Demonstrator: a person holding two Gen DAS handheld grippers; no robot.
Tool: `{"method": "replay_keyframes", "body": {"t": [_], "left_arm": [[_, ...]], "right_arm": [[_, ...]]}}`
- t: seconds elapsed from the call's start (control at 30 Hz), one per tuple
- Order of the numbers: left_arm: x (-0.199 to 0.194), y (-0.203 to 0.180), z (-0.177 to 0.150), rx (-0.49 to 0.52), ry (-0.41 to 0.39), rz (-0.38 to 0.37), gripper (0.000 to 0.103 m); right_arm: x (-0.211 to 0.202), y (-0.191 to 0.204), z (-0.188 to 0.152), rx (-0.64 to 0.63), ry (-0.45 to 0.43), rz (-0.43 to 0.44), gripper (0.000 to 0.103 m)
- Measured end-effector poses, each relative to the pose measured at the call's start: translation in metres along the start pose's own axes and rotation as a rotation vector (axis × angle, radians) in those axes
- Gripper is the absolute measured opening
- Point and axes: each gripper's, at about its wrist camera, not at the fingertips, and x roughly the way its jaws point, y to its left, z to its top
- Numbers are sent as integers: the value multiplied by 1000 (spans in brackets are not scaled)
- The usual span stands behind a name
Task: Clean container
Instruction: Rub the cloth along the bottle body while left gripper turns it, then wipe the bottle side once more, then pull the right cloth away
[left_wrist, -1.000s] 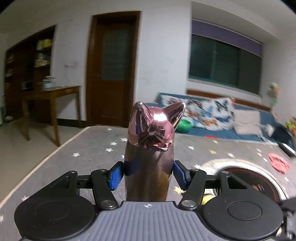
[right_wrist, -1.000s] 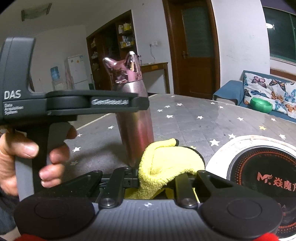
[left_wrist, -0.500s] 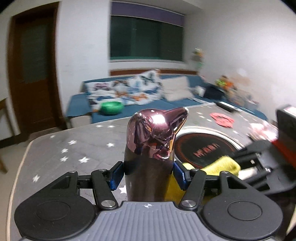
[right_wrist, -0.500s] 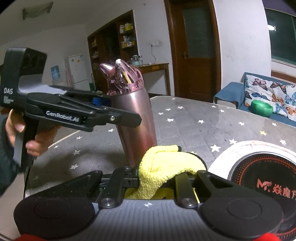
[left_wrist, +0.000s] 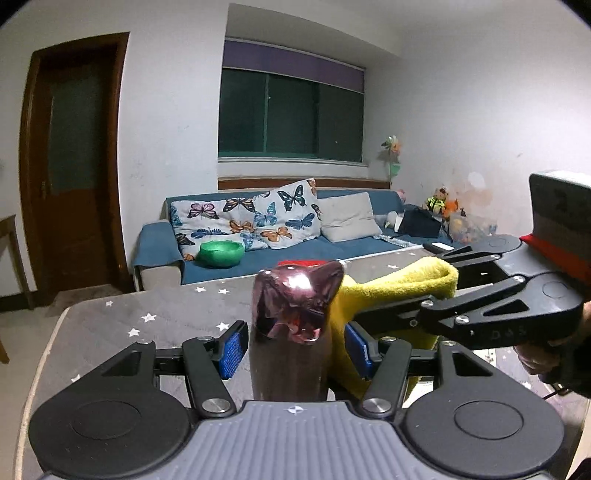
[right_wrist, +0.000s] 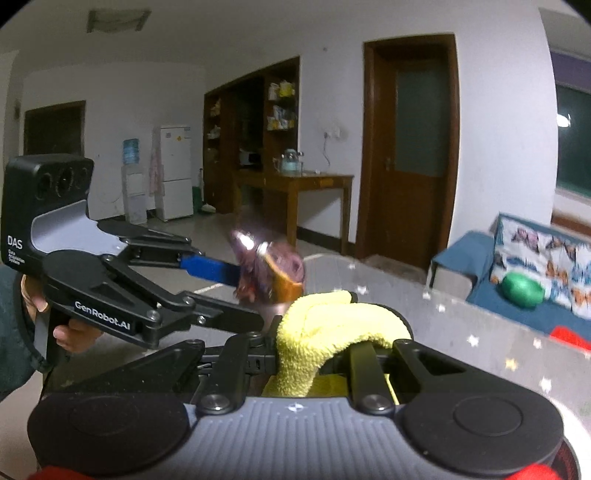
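Observation:
A shiny pink metal bottle (left_wrist: 291, 332) with a cat-ear lid sits between the blue pads (left_wrist: 232, 347) of my left gripper (left_wrist: 295, 349), which is shut on its body. In the right wrist view the bottle (right_wrist: 269, 273) is blurred and tilted, and the left gripper (right_wrist: 251, 291) reaches in from the left. My right gripper (right_wrist: 314, 354) is shut on a folded yellow cloth (right_wrist: 332, 328). The cloth (left_wrist: 406, 284) lies against the bottle's right side, just below the lid. The right gripper (left_wrist: 369, 317) comes in from the right, its fingertips hidden by the cloth.
Below is a grey table with stars (left_wrist: 147, 317), its left edge close. A hand (right_wrist: 70, 332) holds the left gripper's handle. Behind stands a blue sofa with a green bowl (left_wrist: 221, 254) and butterfly cushions. A red item (right_wrist: 565, 336) lies on the table at right.
The left gripper has swung right and tilted the bottle. The right gripper has come up with the cloth, which now lies beside the bottle's upper part instead of near its base.

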Motion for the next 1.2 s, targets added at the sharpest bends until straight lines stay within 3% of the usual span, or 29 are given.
{"method": "replay_keyframes", "body": {"t": [0.17, 0.83, 1.2], "left_arm": [[-1, 7, 1, -41, -16, -19, 51], [8, 9, 1, -50, -27, 2, 50], [8, 13, 1, -59, -31, 8, 50]], "right_arm": [[7, 6, 0, -41, 2, 14, 15], [45, 52, -63, -131, 218, 50, 15], [9, 30, 5, -159, 2, -15, 15]]}}
